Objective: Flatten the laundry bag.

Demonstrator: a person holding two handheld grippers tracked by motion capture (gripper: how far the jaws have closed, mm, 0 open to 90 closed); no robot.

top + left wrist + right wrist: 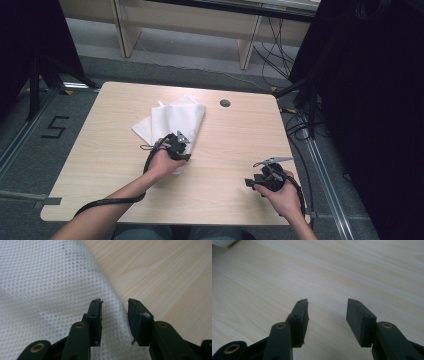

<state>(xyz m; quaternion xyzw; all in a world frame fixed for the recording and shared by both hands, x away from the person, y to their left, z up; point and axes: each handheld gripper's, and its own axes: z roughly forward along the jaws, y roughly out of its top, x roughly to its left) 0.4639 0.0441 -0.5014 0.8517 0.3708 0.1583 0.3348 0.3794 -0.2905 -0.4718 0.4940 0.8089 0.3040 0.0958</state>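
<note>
- High view: white mesh fabric bag [172, 120] lies mid-bench [235, 150]; left gripper [184, 148] sits at its near edge, probably to grab it.
- Left gripper view: fingers [94, 315] apart, straddling the mesh edge, not yet pinching.
- Right gripper view: right gripper [327, 322] fingers apart over bare wood, likely just waiting.

Light wooden table [110, 165], white mesh cloth [175, 120] folded left of centre, left gripper [181, 150] at the cloth's near end, right gripper [256, 179] over bare wood near the right edge, small round grommet [225, 103] beyond.
</note>
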